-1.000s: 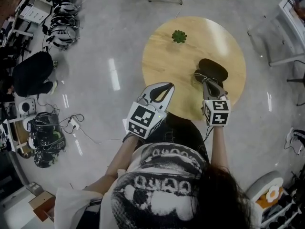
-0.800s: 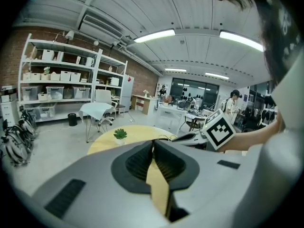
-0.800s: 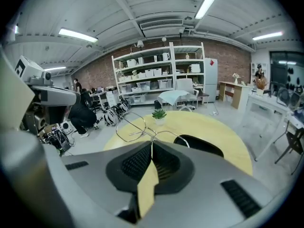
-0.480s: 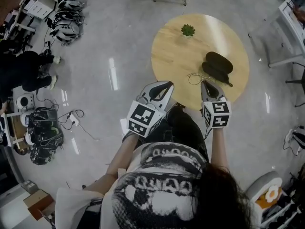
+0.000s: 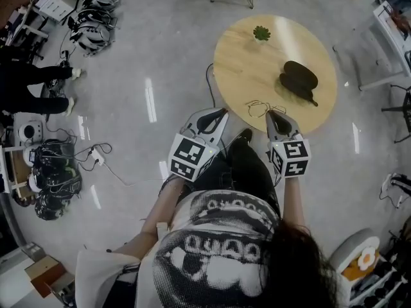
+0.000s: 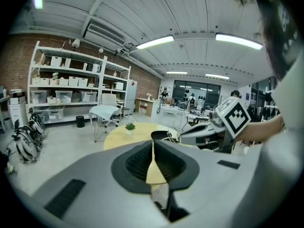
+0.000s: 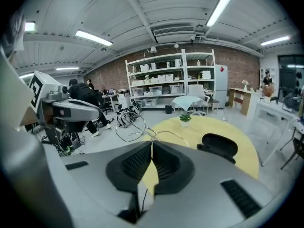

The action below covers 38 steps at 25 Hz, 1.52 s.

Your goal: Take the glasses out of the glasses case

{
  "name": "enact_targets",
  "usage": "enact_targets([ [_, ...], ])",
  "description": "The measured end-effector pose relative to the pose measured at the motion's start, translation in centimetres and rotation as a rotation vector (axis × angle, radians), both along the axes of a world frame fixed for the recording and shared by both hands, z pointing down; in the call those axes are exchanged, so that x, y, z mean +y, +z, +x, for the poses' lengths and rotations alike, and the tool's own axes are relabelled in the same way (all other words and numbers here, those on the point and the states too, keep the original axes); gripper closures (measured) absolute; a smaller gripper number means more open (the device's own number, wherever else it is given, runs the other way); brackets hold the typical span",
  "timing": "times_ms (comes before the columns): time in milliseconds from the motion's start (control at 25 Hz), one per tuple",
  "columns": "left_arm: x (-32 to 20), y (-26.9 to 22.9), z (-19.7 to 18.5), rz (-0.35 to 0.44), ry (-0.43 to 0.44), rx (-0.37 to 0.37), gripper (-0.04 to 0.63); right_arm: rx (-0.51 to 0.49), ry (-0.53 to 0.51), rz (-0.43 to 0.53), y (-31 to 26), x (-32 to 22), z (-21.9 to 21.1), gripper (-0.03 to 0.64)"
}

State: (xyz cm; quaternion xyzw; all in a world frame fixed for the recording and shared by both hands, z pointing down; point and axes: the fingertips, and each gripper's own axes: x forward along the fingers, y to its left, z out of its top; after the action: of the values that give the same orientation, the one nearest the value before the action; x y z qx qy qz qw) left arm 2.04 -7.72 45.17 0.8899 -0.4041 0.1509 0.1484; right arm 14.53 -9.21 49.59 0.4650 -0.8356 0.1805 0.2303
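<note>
My right gripper [image 5: 273, 114] has its fingers pinched shut on the wire-frame glasses [image 7: 151, 132] — the frame sticks out just past the fingertips, one lens ring off to their left. The open glasses case [image 5: 298, 80] lies on the round table [image 5: 250, 63], beyond those fingers and to their right, well apart from them. My left gripper [image 5: 219, 113] has its fingers pressed together with nothing between them — they sit just off the table's near edge.

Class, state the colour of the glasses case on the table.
The glasses case is black, clearest in the head view.
</note>
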Motion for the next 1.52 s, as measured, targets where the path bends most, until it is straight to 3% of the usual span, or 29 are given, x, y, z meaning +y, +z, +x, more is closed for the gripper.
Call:
enact_targets([
  [240, 2.5, 0.9, -1.9, 0.013, 0.011, -0.043, 0.574, -0.012, -0.037, 0.015, -1.3, 3.0, -2.5, 0.607],
  [520, 4.0, 1.8, -3.0, 0.008, -0.013, -0.04, 0.574, -0.017, -0.073, 0.029, -2.0, 4.7, -3.9, 0.607],
  [1520, 5.8, 1.6, -4.5, 0.035, -0.073, -0.053, 0.574, -0.046, -0.123, 0.027, -2.3, 7.2, -4.1, 0.609],
])
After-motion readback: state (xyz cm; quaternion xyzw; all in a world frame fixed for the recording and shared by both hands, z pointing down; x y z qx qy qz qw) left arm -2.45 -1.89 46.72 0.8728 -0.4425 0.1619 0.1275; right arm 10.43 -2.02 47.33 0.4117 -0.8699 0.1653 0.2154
